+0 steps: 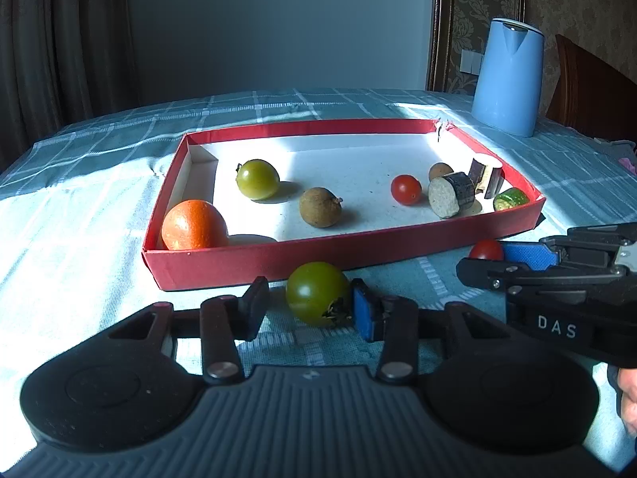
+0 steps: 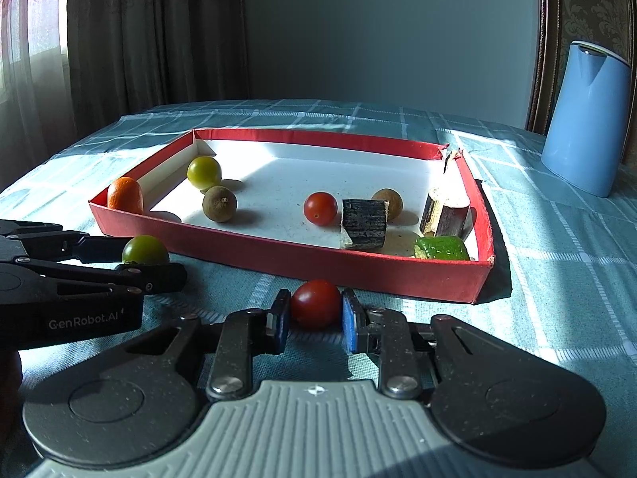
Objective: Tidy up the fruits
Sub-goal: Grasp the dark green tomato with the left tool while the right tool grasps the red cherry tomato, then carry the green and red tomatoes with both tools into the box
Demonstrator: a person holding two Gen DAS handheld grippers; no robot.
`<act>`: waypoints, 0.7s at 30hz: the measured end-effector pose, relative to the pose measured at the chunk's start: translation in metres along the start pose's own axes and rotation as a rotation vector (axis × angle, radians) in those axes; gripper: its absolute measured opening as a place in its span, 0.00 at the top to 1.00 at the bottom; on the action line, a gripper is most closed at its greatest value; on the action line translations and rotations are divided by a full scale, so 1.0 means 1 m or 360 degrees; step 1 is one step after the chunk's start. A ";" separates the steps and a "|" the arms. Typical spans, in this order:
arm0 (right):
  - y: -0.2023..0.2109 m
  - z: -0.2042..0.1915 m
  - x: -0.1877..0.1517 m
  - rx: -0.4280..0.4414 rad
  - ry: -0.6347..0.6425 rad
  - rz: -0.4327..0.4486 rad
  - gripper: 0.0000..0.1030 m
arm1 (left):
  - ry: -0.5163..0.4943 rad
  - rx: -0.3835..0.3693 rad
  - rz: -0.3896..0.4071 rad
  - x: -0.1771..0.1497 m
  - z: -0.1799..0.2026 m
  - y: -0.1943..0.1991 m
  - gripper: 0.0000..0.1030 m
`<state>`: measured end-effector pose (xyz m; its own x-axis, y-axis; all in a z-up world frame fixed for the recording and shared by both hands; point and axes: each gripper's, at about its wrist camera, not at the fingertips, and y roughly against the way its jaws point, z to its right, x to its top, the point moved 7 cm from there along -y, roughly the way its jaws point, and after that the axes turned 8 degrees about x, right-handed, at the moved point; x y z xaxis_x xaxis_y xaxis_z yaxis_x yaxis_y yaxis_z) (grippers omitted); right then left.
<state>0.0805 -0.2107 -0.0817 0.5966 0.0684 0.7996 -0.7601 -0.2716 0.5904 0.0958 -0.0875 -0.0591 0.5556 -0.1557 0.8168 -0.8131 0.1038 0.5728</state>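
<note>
A red tray (image 1: 254,257) (image 2: 358,275) holds an orange (image 1: 194,225), a green tomato (image 1: 257,179), two brown fruits (image 1: 320,207), a red tomato (image 1: 405,189) and cut vegetable pieces (image 1: 452,194). In front of the tray, my left gripper (image 1: 306,304) is open around a green tomato (image 1: 316,292) (image 2: 145,250) on the cloth; its right pad touches it, the left pad stands apart. My right gripper (image 2: 314,314) is closed on a red tomato (image 2: 315,303) (image 1: 486,249) on the cloth by the tray's front wall.
A blue jug (image 1: 509,75) (image 2: 585,119) stands on the checked tablecloth beyond the tray's right corner. Curtains hang behind the table on the left. The two grippers lie side by side, close to the tray's front wall.
</note>
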 end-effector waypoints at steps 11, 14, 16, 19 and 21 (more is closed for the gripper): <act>0.000 0.001 0.000 0.0007 -0.0007 0.0002 0.75 | 0.0036 -0.0033 0.0015 0.000 -0.002 0.003 0.70; 0.001 0.001 0.001 0.0010 -0.0010 0.0008 0.75 | 0.0035 -0.0030 0.0014 0.000 -0.002 0.004 0.71; 0.002 0.001 0.001 0.0011 -0.0012 0.0016 0.75 | 0.0026 -0.0022 0.0020 0.000 -0.001 0.004 0.71; 0.006 0.000 0.000 0.0029 -0.0013 0.0029 0.75 | 0.0036 -0.0029 0.0023 0.000 -0.002 0.005 0.71; 0.007 -0.001 -0.001 0.0042 -0.0010 0.0031 0.75 | 0.0056 -0.0032 0.0043 0.001 -0.003 0.007 0.71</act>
<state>0.0739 -0.2120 -0.0784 0.5837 0.0567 0.8100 -0.7644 -0.2980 0.5717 0.0908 -0.0834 -0.0538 0.5394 -0.1179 0.8338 -0.8245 0.1272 0.5514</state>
